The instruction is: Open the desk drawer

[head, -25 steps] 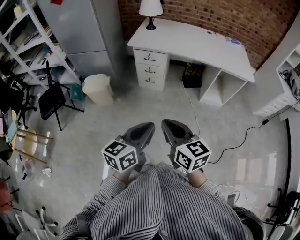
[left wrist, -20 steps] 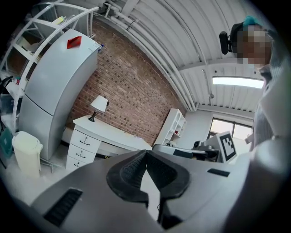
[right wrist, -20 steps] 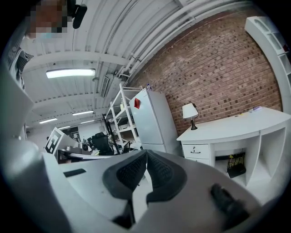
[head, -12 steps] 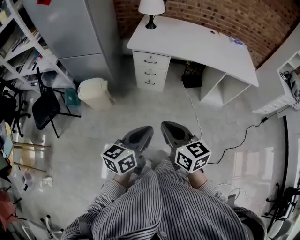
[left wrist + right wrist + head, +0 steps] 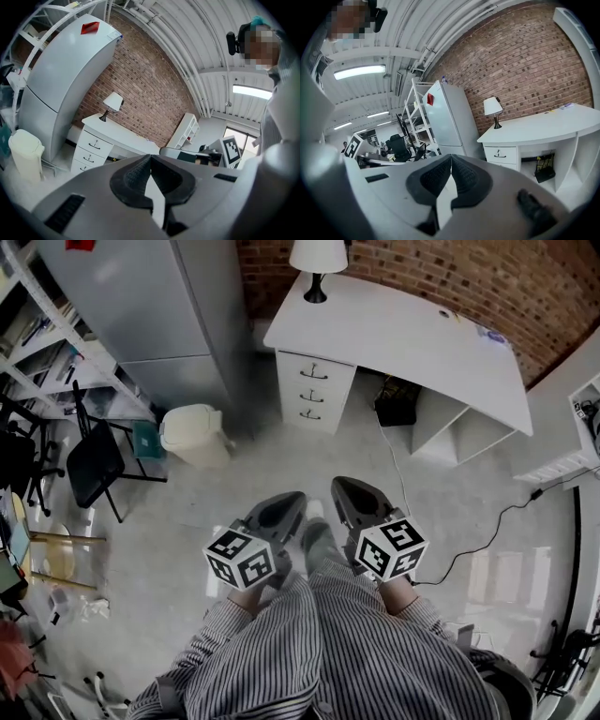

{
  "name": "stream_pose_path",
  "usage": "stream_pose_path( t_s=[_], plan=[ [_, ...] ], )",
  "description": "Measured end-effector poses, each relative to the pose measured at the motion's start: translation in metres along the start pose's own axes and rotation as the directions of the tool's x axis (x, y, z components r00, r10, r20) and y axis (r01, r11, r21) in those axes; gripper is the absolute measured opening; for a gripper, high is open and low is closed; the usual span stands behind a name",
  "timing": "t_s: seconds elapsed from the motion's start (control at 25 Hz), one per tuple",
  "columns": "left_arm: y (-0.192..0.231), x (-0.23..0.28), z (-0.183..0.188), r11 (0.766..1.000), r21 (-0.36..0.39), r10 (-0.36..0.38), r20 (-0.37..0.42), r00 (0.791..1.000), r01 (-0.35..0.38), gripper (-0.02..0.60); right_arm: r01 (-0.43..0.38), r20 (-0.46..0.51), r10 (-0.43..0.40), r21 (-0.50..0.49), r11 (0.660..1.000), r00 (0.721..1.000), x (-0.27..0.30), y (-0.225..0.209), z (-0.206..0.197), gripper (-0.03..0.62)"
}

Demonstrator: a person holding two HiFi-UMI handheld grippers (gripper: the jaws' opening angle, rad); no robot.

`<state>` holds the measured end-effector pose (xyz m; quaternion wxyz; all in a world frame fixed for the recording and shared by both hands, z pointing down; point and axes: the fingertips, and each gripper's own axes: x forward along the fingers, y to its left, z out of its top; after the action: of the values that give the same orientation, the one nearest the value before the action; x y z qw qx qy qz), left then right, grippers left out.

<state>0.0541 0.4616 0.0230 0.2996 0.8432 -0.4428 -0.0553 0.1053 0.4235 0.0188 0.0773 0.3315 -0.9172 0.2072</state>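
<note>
A white desk [image 5: 412, 334] stands against the brick wall, with a stack of three drawers [image 5: 314, 390] under its left end. All three sit flush, each with a dark handle. My left gripper [image 5: 293, 500] and right gripper [image 5: 340, 487] are held side by side in front of the person's striped shirt, far from the desk over the floor. Both are shut with nothing between the pads. The drawers [image 5: 90, 150] lie ahead of my left gripper [image 5: 150, 157] in its own view. The top drawer [image 5: 500, 153] shows to the right of my right gripper [image 5: 451, 157].
A table lamp [image 5: 317, 261] stands at the desk's left corner. A tall grey fridge [image 5: 141, 306], a cream bin [image 5: 194, 434] and a black folding chair [image 5: 94, 460] are to the left. A black bag [image 5: 398, 401] sits under the desk; a cable [image 5: 469, 540] runs across the floor.
The person has walked toward the desk, which now looks larger and nearer. Both grippers came along, still side by side and shut.
</note>
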Motion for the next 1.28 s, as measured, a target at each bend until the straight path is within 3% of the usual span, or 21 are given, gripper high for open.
stream_pose_path(
  t_s=[0.28,0.72,0.96,1.28],
  plan=[
    [0.055,0.059,0.051,0.999,-0.002,0.032,0.026,0.999,-0.032,0.012,-0.031,-0.005,0.031,-0.023,0.999,1.000,0.070,-0.050,0.043,0.017],
    [0.117,0.167,0.130,1.000,0.025,0.014,0.045,0.999,-0.015,0.012,-0.045,0.018,0.046,-0.052,0.998,0.999,0.159,-0.138,0.119,0.017],
    [0.138,0.210,0.144,1.000,0.008,-0.007,0.020,1.000,0.007,0.012,-0.025,0.045,0.027,-0.052,0.998,0.999,0.184,-0.176,0.141,0.017],
    [0.152,0.224,0.134,0.999,-0.052,0.007,-0.033,0.999,-0.008,0.012,-0.038,-0.030,0.038,-0.016,0.999,0.999,0.201,-0.190,0.127,0.017]
  ],
)
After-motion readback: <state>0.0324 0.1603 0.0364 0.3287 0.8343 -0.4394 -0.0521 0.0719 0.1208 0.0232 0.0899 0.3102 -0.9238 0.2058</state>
